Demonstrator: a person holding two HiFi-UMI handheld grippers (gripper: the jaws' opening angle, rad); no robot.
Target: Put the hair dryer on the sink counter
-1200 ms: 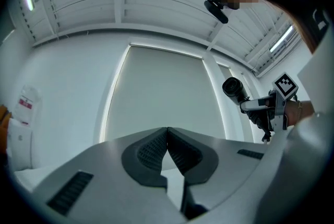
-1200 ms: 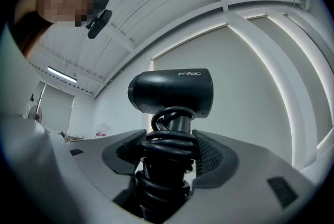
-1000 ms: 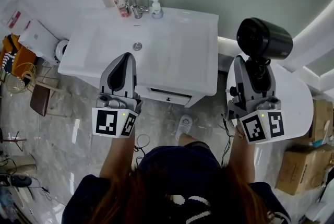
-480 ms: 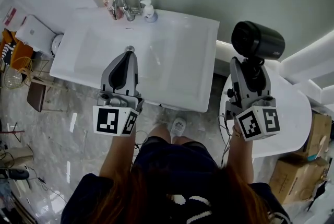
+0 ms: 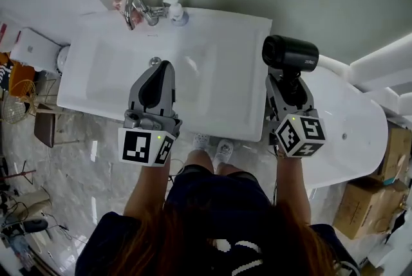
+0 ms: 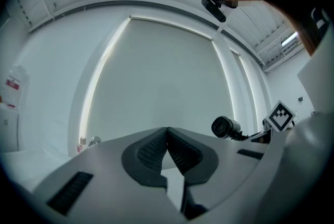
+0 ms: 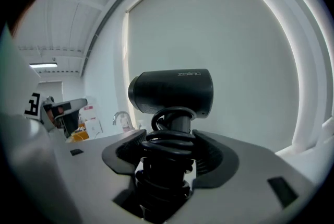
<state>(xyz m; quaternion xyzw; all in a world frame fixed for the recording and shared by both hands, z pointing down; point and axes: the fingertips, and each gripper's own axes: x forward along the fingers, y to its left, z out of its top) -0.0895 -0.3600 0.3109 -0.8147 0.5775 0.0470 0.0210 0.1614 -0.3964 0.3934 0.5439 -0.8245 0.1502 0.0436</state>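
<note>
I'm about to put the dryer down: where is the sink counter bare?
The flat strip of the white sink counter between the sunken basin and the counter's right edge is bare, just left of the black hair dryer in the right claw. The back left corner is crowded: chrome faucet, white soap bottle. The shut left claw hangs over the basin's front.

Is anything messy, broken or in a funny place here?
Nothing is spilled or broken. The only odd thing is the hair dryer. With its cord wound round it, it is held up in the right gripper by the sink counter's right edge, not set down on it.
</note>
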